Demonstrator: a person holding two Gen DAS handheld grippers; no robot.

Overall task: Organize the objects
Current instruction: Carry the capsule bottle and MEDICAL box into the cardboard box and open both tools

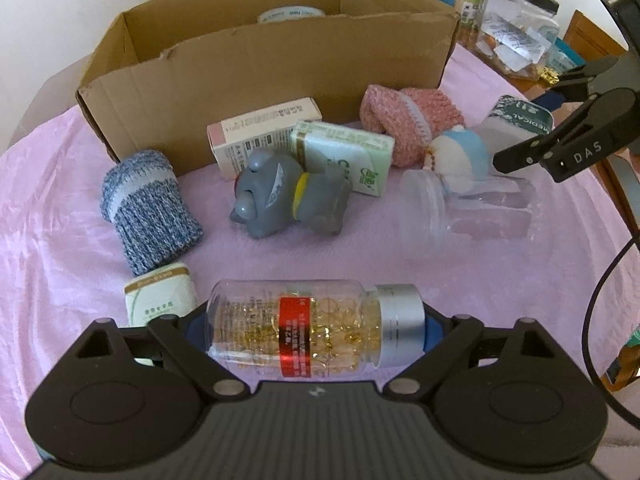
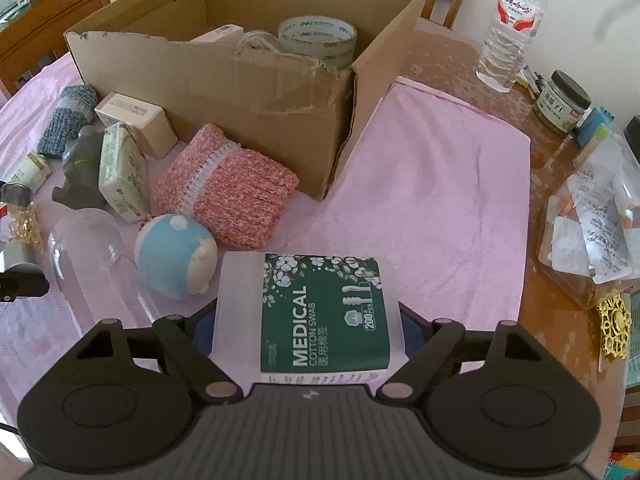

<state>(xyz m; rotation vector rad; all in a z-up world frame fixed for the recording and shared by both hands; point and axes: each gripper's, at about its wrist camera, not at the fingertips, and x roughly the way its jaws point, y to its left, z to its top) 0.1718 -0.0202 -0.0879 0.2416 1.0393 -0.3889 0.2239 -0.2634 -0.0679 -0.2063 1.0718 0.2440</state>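
Tape (image 2: 318,42) already sits in the cardboard box (image 2: 248,92) — left tongs (image 1: 314,322) clamp a capsule bottle (image 1: 304,326), right tongs (image 2: 306,316) close around a cotton-swab pack (image 2: 320,312) (contact unclear); most items remain on the worktop (image 2: 440,200).

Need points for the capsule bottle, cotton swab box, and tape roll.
capsule bottle (image 1: 296,328), left wrist view, on its red label.
cotton swab box (image 2: 320,312), right wrist view, on its green label.
tape roll (image 2: 318,38), right wrist view, on its outer band, inside the cardboard box.
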